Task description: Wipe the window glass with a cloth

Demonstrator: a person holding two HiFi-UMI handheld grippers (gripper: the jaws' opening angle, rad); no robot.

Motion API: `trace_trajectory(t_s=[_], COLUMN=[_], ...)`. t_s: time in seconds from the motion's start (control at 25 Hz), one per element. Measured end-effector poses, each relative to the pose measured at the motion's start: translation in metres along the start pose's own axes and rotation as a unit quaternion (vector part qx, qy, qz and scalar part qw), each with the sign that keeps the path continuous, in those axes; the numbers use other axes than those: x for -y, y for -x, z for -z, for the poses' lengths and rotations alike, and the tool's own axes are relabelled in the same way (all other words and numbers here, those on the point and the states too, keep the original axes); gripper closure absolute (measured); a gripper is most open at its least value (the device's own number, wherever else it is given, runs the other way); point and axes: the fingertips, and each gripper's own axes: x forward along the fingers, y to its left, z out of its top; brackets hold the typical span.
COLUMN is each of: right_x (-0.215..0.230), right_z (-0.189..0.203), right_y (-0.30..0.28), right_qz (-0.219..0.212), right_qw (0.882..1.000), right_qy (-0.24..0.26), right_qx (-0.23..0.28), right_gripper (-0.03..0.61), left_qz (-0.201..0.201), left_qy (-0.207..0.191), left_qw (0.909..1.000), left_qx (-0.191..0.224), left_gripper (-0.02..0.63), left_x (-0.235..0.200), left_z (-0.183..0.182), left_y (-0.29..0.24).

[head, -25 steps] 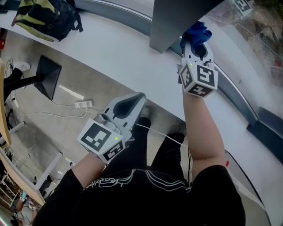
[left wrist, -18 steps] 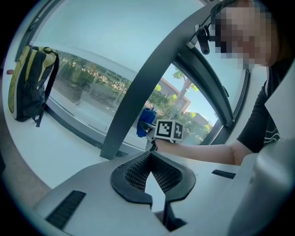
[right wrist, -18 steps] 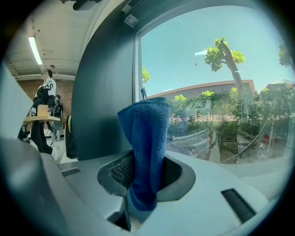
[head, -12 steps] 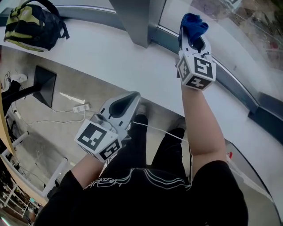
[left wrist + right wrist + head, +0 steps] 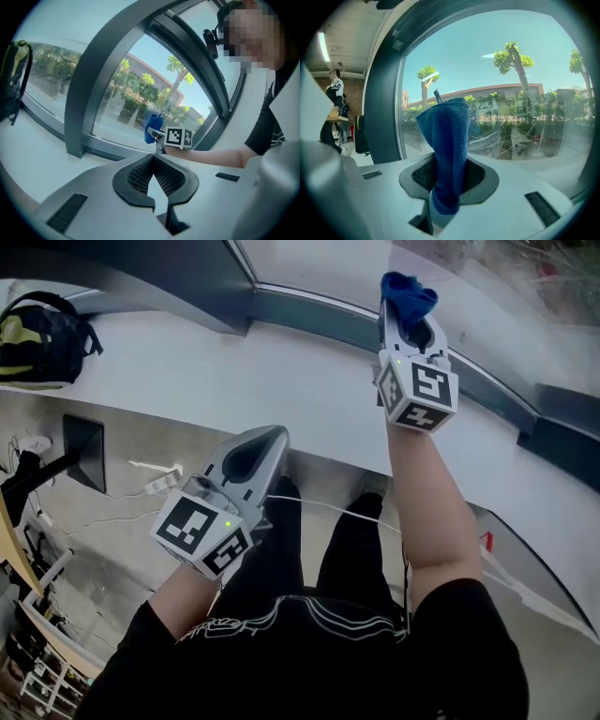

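Right tool [image 5: 405, 317] is clamped on a blue cloth [image 5: 410, 292], which stands up out of its jaws near the window glass [image 5: 309, 263], above the far edge of the white sill [image 5: 187, 371] (whether it touches the glass is unclear). Left tool [image 5: 266, 439], jaws together and empty, hangs at the sill's near edge.

The head view looks steeply down onto the sill [image 5: 234, 362]. The left gripper view faces the window glass [image 5: 136, 79] from by the sill's near edge; the right gripper view faces the same glass close up.
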Motion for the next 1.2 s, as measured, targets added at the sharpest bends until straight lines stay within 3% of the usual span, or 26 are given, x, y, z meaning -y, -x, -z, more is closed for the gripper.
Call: trace_trajectory(t_s=[1.2], right_x=[0.375], right_z=[0.068], right_y=[0.203], right_qz=[0.145], right_qw=[0.989], right_qy=[-0.016], right_qx=[-0.022], right_gripper=[0.485], left_qz=[0.113], left_qy=[-0.049], left_qw=[0.9897], left_qx=[-0.073], left_gripper=[0.609], left_x=[0.270], left_z=[0.066], left_y=[-0.216])
